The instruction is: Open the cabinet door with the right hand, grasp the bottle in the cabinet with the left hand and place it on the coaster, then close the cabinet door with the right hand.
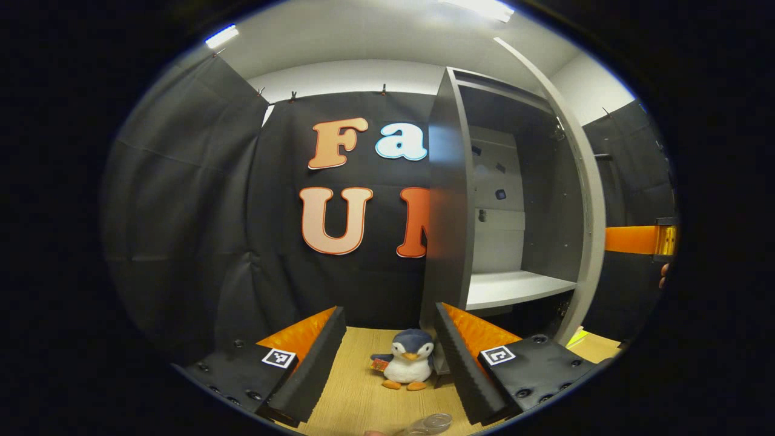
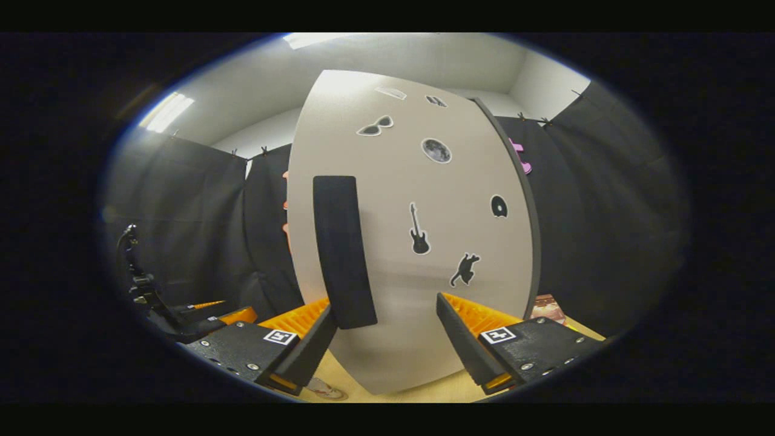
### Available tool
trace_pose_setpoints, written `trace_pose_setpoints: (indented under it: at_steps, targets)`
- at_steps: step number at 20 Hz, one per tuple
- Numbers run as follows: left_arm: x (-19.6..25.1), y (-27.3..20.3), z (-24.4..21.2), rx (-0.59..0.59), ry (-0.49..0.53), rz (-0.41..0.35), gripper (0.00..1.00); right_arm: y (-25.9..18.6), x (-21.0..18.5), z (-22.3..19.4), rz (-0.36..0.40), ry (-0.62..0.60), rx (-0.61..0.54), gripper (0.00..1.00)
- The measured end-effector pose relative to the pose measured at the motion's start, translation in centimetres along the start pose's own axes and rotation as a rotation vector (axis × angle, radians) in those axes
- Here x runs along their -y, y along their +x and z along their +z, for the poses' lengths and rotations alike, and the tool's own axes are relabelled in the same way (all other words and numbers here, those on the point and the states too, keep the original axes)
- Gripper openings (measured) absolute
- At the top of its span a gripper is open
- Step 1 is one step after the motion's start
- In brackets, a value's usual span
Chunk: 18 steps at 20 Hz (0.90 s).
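The grey cabinet [image 1: 448,200] stands open, and its white shelf [image 1: 514,287] is bare. Its door [image 1: 590,200] shows edge-on at the right. A clear rounded top, maybe the bottle [image 1: 431,422], peeks in at the bottom edge on the wooden table [image 1: 357,387]. My left gripper [image 1: 389,309] is open with nothing between its fingers. In the right gripper view the door's front [image 2: 424,200] carries stickers and a long black handle [image 2: 342,251]. My right gripper [image 2: 384,301] is open close before the door, with the handle's lower end just inside its left finger [image 2: 315,339].
A penguin plush [image 1: 408,363] sits on the table by the cabinet's foot. Part of the right gripper [image 1: 636,239] and a fingertip of the hand [image 1: 664,275] show at the far right. A round patterned disc [image 2: 327,390] lies below the door. A black rig [image 2: 145,297] stands far left.
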<state>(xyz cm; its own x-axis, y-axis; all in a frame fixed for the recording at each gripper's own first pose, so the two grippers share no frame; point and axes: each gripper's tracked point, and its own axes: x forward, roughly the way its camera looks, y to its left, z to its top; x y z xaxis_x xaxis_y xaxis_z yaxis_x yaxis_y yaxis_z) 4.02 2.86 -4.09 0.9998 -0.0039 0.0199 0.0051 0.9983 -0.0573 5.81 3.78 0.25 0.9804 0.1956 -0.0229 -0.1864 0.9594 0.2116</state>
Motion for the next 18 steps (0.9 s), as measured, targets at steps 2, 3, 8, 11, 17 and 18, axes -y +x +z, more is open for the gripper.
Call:
trace_pose_setpoints:
  at_steps: [2,3,8,11,17,18]
  targets:
    - [-0.9,0.6,-0.2,-0.004,-0.005,0.004,0.95,0.4,-0.5,0.0,0.002,-0.03,0.005,0.95]
    - [-1.3,0.9,-0.4,-0.007,-0.006,0.005,0.95,0.8,-0.6,-0.1,0.002,-0.038,0.005,0.95]
    - [-2.3,2.6,-0.4,-0.005,0.007,-0.016,0.95,3.0,-1.1,-1.1,0.012,0.022,-0.015,0.95]
    - [-2.3,3.5,-0.4,-0.005,0.011,-0.041,0.95,4.4,-1.0,-1.6,0.013,0.054,-0.019,0.94]
    - [-1.3,5.0,-0.5,-0.014,-0.014,-0.124,0.96,6.6,-1.2,-2.5,-0.05,0.031,-0.015,0.93]
    - [-1.3,5.2,-0.4,-0.013,-0.016,-0.129,0.95,6.7,-1.2,-2.5,-0.061,0.012,-0.017,0.93]
